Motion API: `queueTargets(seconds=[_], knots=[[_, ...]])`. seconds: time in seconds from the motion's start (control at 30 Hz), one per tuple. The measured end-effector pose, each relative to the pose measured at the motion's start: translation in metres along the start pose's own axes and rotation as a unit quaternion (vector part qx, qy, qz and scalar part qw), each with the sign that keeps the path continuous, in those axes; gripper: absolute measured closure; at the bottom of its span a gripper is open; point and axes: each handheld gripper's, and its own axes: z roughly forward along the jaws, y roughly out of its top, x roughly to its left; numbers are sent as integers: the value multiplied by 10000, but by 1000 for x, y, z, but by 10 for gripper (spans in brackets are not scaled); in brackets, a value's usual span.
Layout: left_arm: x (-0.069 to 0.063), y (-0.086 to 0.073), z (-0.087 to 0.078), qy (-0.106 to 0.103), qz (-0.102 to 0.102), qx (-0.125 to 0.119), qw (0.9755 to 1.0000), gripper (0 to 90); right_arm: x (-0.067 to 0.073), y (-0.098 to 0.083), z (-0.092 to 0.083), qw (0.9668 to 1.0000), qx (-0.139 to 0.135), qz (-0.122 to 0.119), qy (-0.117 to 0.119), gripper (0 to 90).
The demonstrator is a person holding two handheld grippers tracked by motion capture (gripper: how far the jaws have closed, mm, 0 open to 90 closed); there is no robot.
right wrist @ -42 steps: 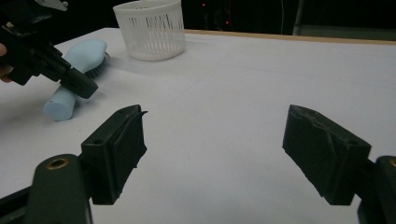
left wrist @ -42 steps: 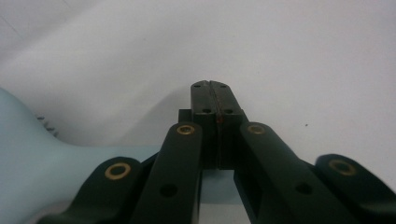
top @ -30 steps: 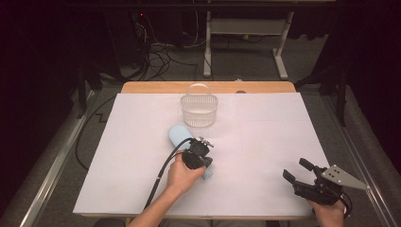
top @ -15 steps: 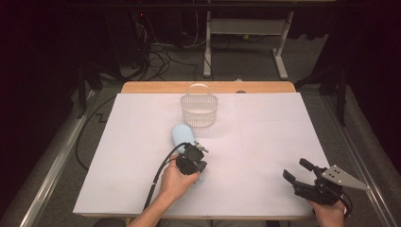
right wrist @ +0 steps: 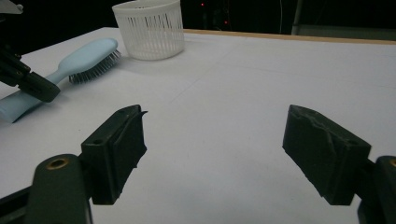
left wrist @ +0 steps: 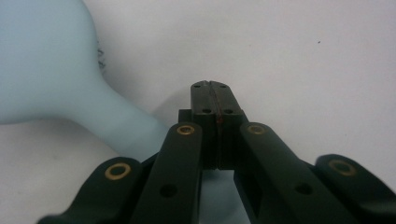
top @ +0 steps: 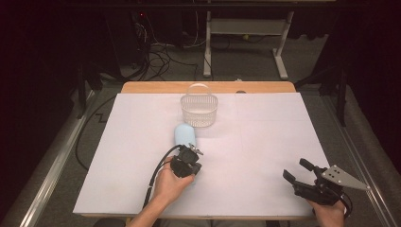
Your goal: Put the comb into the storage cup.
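A light blue hairbrush (top: 182, 134) lies on the white table (top: 265, 142), bristles turned sideways, its head toward the far side. My left gripper (top: 193, 152) hovers low over the brush's handle, jaws pressed together with nothing between them. In the left gripper view the brush (left wrist: 51, 74) runs past the left of the shut left gripper (left wrist: 212, 91) and under the jaws. My right gripper (top: 297, 170) rests near the front right corner, open and empty. The right gripper view shows the right gripper (right wrist: 215, 149) spread wide, with the brush (right wrist: 88, 56) and the left gripper (right wrist: 28, 79) farther off.
A white slotted basket (top: 199, 111) with a handle stands at the far middle of the table, just beyond the brush; the same basket (right wrist: 150, 28) shows in the right gripper view. A wooden edge (top: 156, 88) runs along the far side. Table legs and cables lie on the floor behind.
My left hand has slid a little toward the person and leftward along the brush's handle, its jaws staying shut. The brush and the right gripper have not moved.
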Motion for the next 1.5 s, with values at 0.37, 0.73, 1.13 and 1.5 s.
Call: queueTargets(seconds=[0.37, 0.73, 1.13, 1.5], knots=[[2, -7, -4, 94, -1, 38, 9999, 898, 0, 0, 0, 10000, 4, -7, 1, 215], [6, -11, -8, 188, -58, 66, 9998, 898, 0, 0, 0, 10000, 1, 5, -1, 215], [13, -16, -11, 248, -146, 98, 9995, 897, 0, 0, 0, 10000, 5, -7, 3, 215], [22, -22, -16, 335, -299, 67, 9990, 897, 0, 0, 0, 10000, 6, 2, -13, 215]])
